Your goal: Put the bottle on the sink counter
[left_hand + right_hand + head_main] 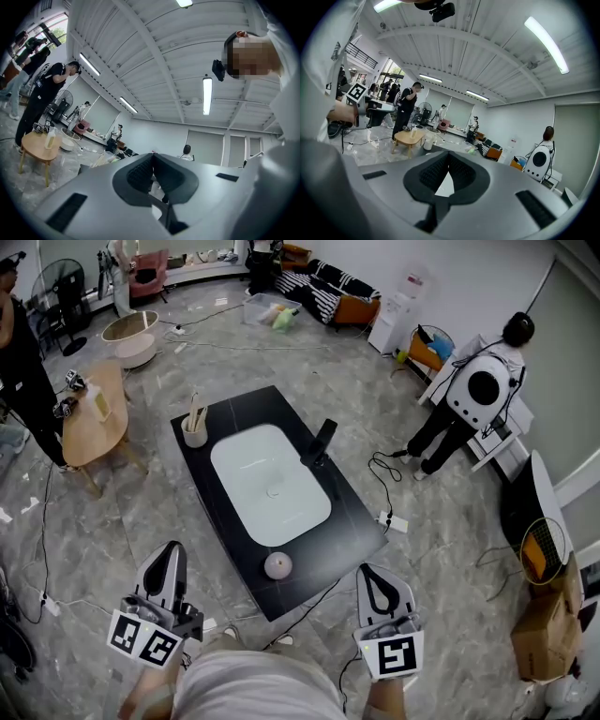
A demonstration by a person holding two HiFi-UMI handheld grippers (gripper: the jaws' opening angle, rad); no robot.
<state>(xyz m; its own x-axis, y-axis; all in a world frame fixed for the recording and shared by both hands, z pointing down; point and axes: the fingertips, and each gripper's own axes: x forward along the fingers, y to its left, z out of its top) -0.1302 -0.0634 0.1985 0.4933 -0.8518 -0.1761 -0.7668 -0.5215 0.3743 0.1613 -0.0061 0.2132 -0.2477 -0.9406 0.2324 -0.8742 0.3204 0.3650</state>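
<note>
My left claw and right claw are pinched narrow and empty, just short of the sink desk. I think the pale round thing on its front edge may be the task's bottle. Another bottle stands on the wooden table left of it.

Right gripper, jaws together, wooden table beyond

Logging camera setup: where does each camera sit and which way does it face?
Head view: on the head, facing down at the sink counter; left gripper, right gripper show.
Left gripper view: on it, tilted towards the ceiling; shut jaws, wearer's head show.
Right gripper view: on it, facing across the room; shut jaws show.
Shared: the wooden table with the bottle.
</note>
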